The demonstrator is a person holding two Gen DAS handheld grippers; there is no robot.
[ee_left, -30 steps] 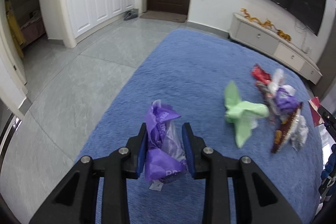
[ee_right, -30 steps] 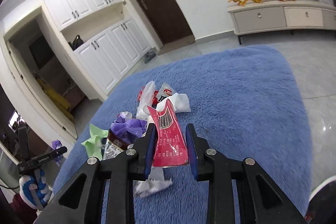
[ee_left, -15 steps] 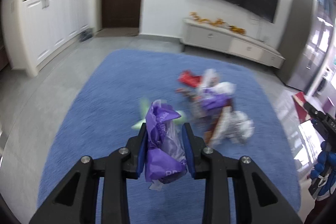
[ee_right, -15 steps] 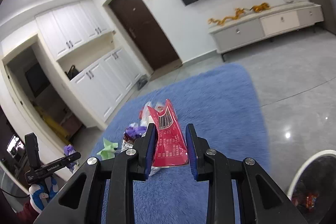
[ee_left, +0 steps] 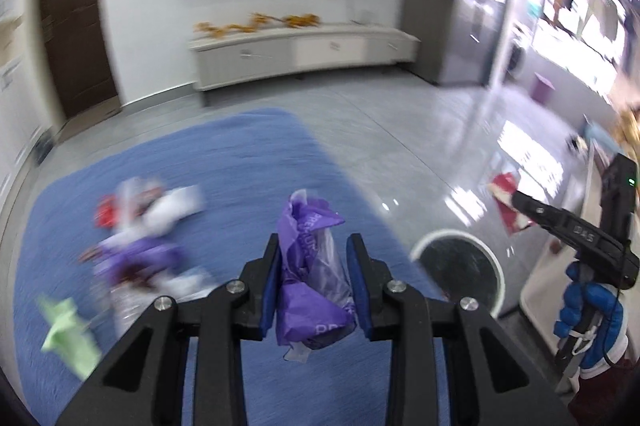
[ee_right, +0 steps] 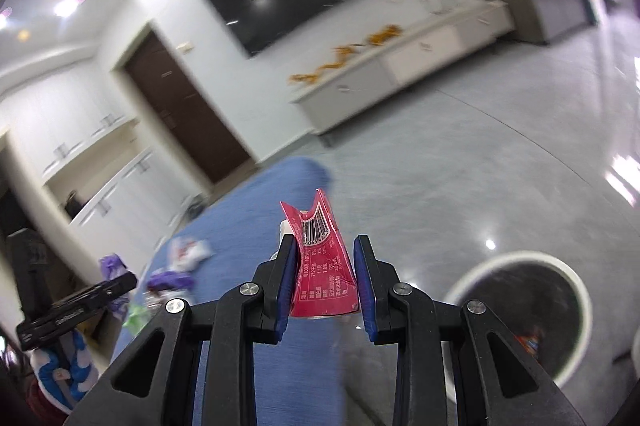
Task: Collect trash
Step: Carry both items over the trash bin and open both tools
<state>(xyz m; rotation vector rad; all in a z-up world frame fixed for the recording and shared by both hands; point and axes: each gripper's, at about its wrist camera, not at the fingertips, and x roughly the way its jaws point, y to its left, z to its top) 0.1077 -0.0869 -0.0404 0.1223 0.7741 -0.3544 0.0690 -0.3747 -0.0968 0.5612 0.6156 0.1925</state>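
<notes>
Two handheld grippers, each carrying a piece of trash, hang above a living-room floor. In the left wrist view, far left, a green wrapper lies on the blue rug, with a blurred heap of litter in red, white and purple just to its right. At centre the left gripper has its jaws drawn close together and clamped on a crumpled purple wrapper, which bulges above and below the blue pads. To its right a white-rimmed trash bin stands on the grey tile just off the rug's edge. At far right a blue-gloved hand holds the other gripper, a red wrapper at its tip.

In the right wrist view, a gloved hand at lower left grips the first tool, purple plastic showing near its tip. The rug runs up the middle with the litter on its left side. At centre the right gripper has its jaws narrowly set and pinched on a flat red wrapper with a barcode, standing upright between the pads. The bin sits at lower right, dark inside, a scrap of something red and orange at its bottom.
</notes>
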